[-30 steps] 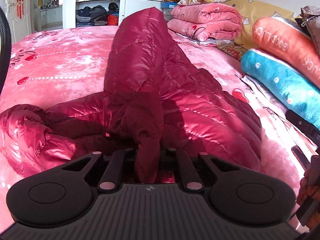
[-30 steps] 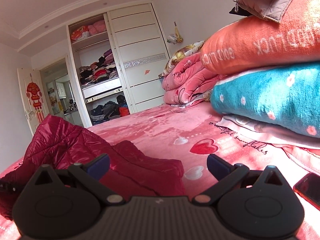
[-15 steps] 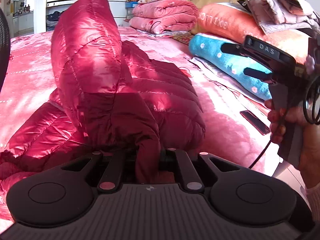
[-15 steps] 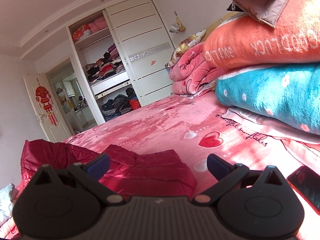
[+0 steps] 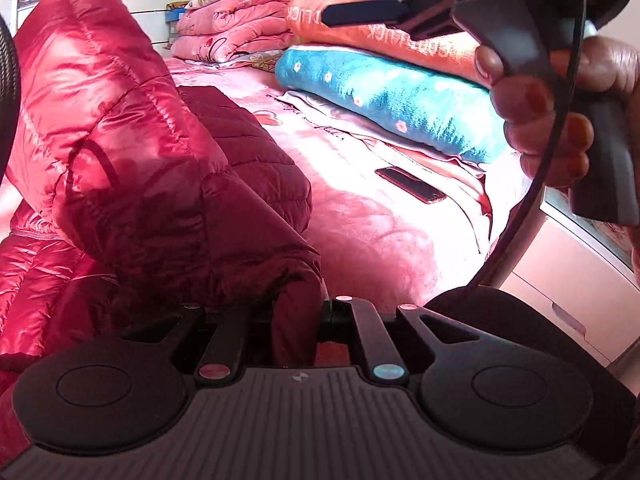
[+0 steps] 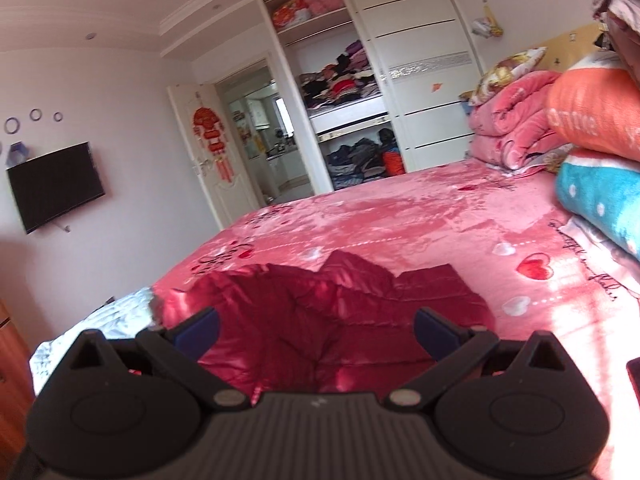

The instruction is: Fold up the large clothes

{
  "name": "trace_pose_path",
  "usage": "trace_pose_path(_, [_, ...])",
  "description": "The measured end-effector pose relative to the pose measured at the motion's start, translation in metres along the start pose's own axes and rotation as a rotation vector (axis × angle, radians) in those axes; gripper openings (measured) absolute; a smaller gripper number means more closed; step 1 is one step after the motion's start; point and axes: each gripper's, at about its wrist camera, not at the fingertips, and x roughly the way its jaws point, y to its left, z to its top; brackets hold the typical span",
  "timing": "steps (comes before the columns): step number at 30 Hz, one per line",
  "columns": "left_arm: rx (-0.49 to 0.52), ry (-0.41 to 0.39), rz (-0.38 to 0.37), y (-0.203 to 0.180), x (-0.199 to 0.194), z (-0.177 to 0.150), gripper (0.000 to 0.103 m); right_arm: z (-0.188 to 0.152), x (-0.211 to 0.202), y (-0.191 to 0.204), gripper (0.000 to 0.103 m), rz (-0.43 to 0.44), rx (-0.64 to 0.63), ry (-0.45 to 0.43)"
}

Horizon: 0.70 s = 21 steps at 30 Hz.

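A shiny red quilted down jacket (image 5: 120, 128) lies on the pink bed (image 5: 360, 216). My left gripper (image 5: 298, 312) is shut on a dark red fold of the jacket and holds that part lifted, so the cloth stands up in front of the camera. In the right wrist view the jacket (image 6: 320, 312) lies low on the bed (image 6: 400, 216) below my right gripper (image 6: 316, 326), which is open and empty above it. The right gripper also shows in the left wrist view (image 5: 460, 12), held in a hand at the upper right.
A dark phone (image 5: 412, 190) lies on the bed right of the jacket. Rolled blankets, teal (image 5: 400, 96) and orange (image 5: 400, 36), are stacked along the right side. An open wardrobe (image 6: 344, 112) and a door stand beyond the bed. A white cloth (image 6: 100, 328) lies at the bed's left edge.
My left gripper has swung right with the jacket fold, bringing the phone and the right hand into close view. My right gripper has risen and tilted, now looking down over the jacket.
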Motion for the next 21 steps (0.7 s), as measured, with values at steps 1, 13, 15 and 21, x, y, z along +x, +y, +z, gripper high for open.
trace_pose_path(1, [-0.002, -0.005, -0.002, 0.002, -0.004, -0.004, 0.008, 0.000, 0.001, 0.008, 0.102, 0.013, -0.011, 0.012])
trace_pose_path(13, [-0.118, -0.098, 0.031, 0.051, -0.016, -0.010, 0.009, -0.014, 0.069, 0.065, 0.102, 0.142, -0.214, 0.253])
trace_pose_path(15, [-0.128, -0.108, 0.043, 0.057, -0.026, -0.017, 0.009, -0.017, 0.082, 0.067, 0.102, 0.165, -0.228, 0.286])
trace_pose_path(21, [-0.129, -0.118, 0.054, 0.072, -0.020, -0.014, 0.009, -0.032, 0.103, 0.075, 0.102, 0.163, -0.260, 0.388])
